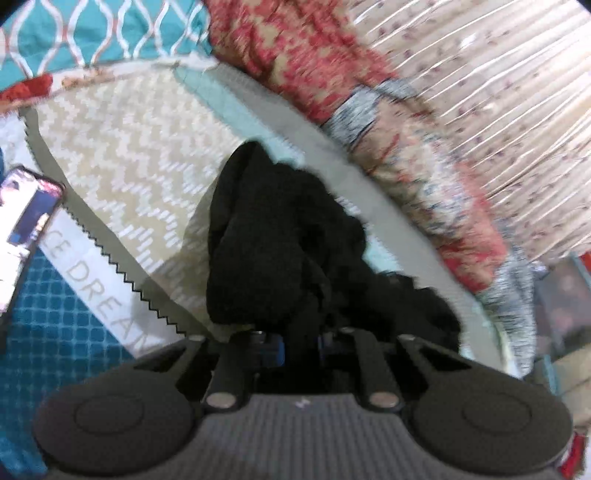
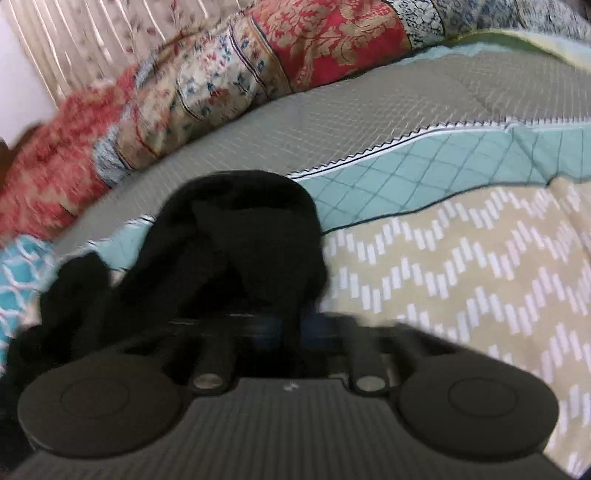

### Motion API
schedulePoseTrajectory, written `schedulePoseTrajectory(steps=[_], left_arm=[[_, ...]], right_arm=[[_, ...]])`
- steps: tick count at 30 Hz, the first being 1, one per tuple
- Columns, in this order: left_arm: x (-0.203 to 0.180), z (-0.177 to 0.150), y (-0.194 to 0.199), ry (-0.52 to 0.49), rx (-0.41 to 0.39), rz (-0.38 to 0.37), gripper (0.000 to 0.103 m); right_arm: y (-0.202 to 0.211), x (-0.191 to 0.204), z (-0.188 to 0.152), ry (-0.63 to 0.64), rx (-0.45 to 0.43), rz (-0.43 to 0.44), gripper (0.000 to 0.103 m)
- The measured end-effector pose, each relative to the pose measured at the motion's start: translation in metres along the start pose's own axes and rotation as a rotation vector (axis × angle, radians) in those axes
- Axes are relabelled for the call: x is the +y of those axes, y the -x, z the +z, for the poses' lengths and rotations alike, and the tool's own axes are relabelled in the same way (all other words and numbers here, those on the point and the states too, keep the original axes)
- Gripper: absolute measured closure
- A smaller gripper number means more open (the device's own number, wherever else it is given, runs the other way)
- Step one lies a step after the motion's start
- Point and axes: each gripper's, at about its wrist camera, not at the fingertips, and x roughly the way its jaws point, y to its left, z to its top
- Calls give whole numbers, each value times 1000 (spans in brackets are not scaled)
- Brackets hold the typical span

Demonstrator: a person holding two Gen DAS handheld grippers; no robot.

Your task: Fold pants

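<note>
The pants [image 1: 280, 236] are black and soft, like fleece. They are all bunched up in a lumpy heap, not flat. They lie on a bed, on top of a bedspread [image 1: 122, 147] with many patches. Part of the cloth goes right down between the fingers of each tool.

The left tool [image 1: 301, 341] is squeezed together on a fold of the pants. The right tool [image 2: 293, 326] is squeezed together on the pants too. The black cloth hides most of the finger tips, but blue pads peek out on each side of the pinched fold. The tool bodies are dark, with two round knobs and a ribbed grey middle.

The bedspread has a tan patch with white zigzag dashes, a pale green patch with crossed lines, and a grey strip with a tiny grid. The edges of some patches are cut like saw teeth. Past the pants lies a puffy quilt [image 2: 229, 74] with red, cream and blue flower squares. Behind it hangs a curtain [image 1: 498, 92] in pale folds with little flowers.

Only the left view shows a phone [image 1: 29, 210] with its screen lit, lying near the bedspread's toothed edge, and a white band with grey letters beside it. It also shows a teal pillow [image 1: 92, 33] with white curvy lines far back. The right view shows more of the pale green patch and a loose tail of the pants trailing off to the left.
</note>
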Motion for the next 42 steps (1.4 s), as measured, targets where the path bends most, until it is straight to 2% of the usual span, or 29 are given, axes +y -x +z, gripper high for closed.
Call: schedulePoseTrajectory(steps=[3,6,9,11,13,15,16,19,21,24,27,28,30,32,35,36,37,38,40,42], left_arm=[[-10,15,25,-9,-20,-27,91],[-42,61,34,-39,-65,-66,92],[-98,116,44,-84,-158,-155,92],[-137,142,61,-123,-222,-244,92],[-161,150,80,-145,-271,-341,92],[-165,139,92,-152,-278,-412,91],[-161,129,95,-163,-275,-422,91],[-128,90,90,-193,-216,-390,91],[-91,63,76,-172,-138,-332,91],[-33,22,44,-131,-10,-189,91],[17,-11,14,-79,96,3,91],[30,-17,10,-55,124,31,91],[46,-30,10,2,149,34,91],[50,-38,17,7,138,14,89],[47,-40,18,-10,127,25,80],[48,-41,15,-10,125,35,69],[50,-42,14,-3,124,47,57],[49,-42,15,10,125,55,51],[52,-42,12,46,138,55,31],[51,-41,9,69,143,47,28]], right_arm=[[34,-22,37,-224,-110,100,94],[83,-17,95,-237,-205,162,95],[143,-8,149,-263,-348,203,96],[196,-11,174,-292,-481,250,96],[243,-19,180,-304,-580,288,96],[270,-27,170,-319,-618,322,96],[286,-37,156,-318,-622,329,96],[309,-62,96,-272,-594,297,95],[310,-80,46,-252,-535,261,95],[276,-110,-45,-278,-336,149,94],[229,-146,-125,-415,-118,44,91],[219,-158,-149,-454,-68,-23,91],[220,-180,-175,-520,-66,-102,91],[235,-197,-177,-558,-120,-130,90],[255,-203,-149,-452,-225,-221,87],[259,-199,-139,-409,-252,-238,85],[257,-197,-122,-364,-280,-252,78],[252,-195,-105,-326,-299,-260,67],[232,-196,-80,-274,-315,-273,56],[206,-191,-53,-224,-292,-275,56]])
